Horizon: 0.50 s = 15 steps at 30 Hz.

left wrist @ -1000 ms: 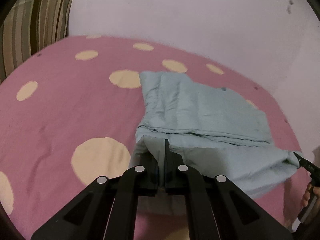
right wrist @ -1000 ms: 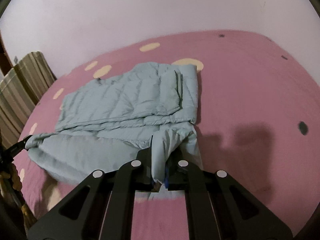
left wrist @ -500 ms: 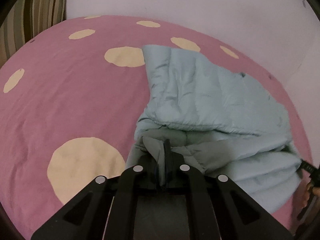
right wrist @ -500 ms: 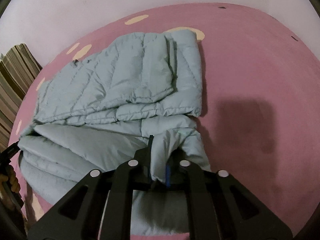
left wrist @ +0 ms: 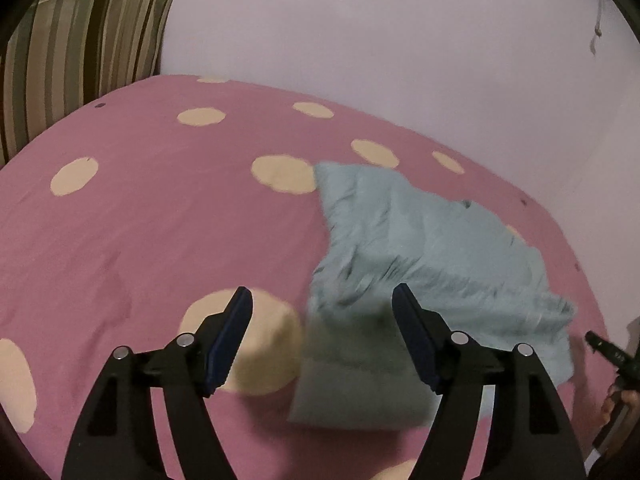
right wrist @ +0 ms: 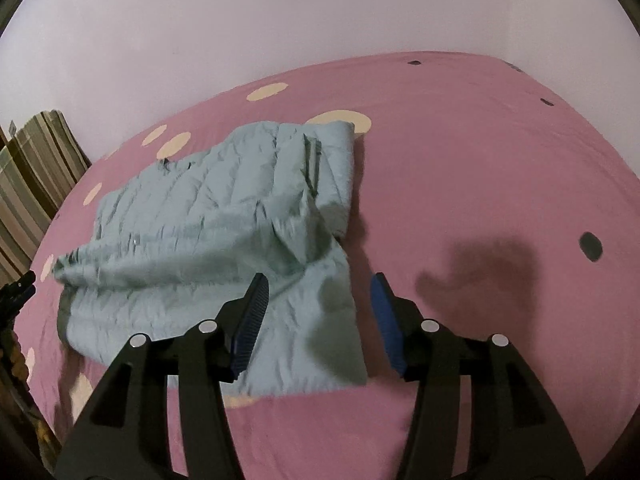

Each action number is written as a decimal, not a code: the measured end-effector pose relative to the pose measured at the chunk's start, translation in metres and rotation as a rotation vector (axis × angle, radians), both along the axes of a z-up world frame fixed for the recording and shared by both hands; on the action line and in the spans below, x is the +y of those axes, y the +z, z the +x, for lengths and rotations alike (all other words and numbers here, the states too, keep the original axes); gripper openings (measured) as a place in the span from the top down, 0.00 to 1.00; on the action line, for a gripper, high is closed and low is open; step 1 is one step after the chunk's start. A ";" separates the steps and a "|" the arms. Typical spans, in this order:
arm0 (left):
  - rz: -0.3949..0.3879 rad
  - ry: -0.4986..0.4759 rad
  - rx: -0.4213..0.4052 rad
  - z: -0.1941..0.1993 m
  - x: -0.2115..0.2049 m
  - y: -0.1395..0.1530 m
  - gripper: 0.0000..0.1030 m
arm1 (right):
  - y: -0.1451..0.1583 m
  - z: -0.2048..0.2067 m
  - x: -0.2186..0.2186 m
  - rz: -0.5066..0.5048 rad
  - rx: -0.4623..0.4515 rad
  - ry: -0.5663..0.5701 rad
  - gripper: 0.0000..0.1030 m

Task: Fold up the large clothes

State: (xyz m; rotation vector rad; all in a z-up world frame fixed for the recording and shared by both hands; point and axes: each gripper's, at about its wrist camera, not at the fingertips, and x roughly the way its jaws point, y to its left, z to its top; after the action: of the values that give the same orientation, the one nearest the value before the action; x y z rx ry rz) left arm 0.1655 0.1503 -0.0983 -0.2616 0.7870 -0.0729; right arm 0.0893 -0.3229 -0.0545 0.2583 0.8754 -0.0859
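Note:
A pale blue quilted jacket [left wrist: 420, 264] lies folded on the pink bed; it also shows in the right wrist view [right wrist: 224, 232]. Its near edge is blurred with motion in both views. My left gripper [left wrist: 322, 304] is open and empty above the jacket's near left corner. My right gripper [right wrist: 318, 292] is open and empty above the jacket's near right corner. The tip of the right gripper shows at the right edge of the left wrist view [left wrist: 604, 350], and the tip of the left gripper at the left edge of the right wrist view [right wrist: 16, 292].
The bed has a pink sheet with cream dots [left wrist: 160, 208] and also shows in the right wrist view [right wrist: 480, 160]. A striped cushion [left wrist: 80, 48] stands at the bed's far left corner against the pale wall, and is seen in the right wrist view [right wrist: 32, 184].
Both grippers were shut on the jacket's near corners and have let go. The lifted edge has dropped onto the jacket, and both grippers have drawn back.

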 end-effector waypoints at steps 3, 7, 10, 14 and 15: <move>-0.001 -0.007 0.031 -0.006 0.002 -0.013 0.31 | -0.009 -0.004 0.001 -0.002 0.021 0.010 0.49; 0.016 -0.044 0.059 -0.002 -0.006 -0.027 0.31 | -0.014 -0.001 0.010 -0.003 0.025 0.036 0.49; 0.028 -0.086 0.050 0.007 -0.013 -0.028 0.31 | -0.012 0.009 0.015 -0.021 0.006 0.064 0.44; 0.050 -0.143 0.050 0.031 -0.025 -0.031 0.31 | -0.012 0.032 0.018 -0.021 -0.005 0.093 0.39; 0.058 -0.151 0.055 0.037 -0.028 -0.033 0.31 | -0.013 0.038 0.018 -0.020 -0.003 0.097 0.39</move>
State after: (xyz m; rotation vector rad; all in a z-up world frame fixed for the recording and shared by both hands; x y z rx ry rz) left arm 0.2023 0.1227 -0.1313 -0.1496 0.8618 -0.1860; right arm 0.1272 -0.3048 -0.0679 0.1966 0.8828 -0.0042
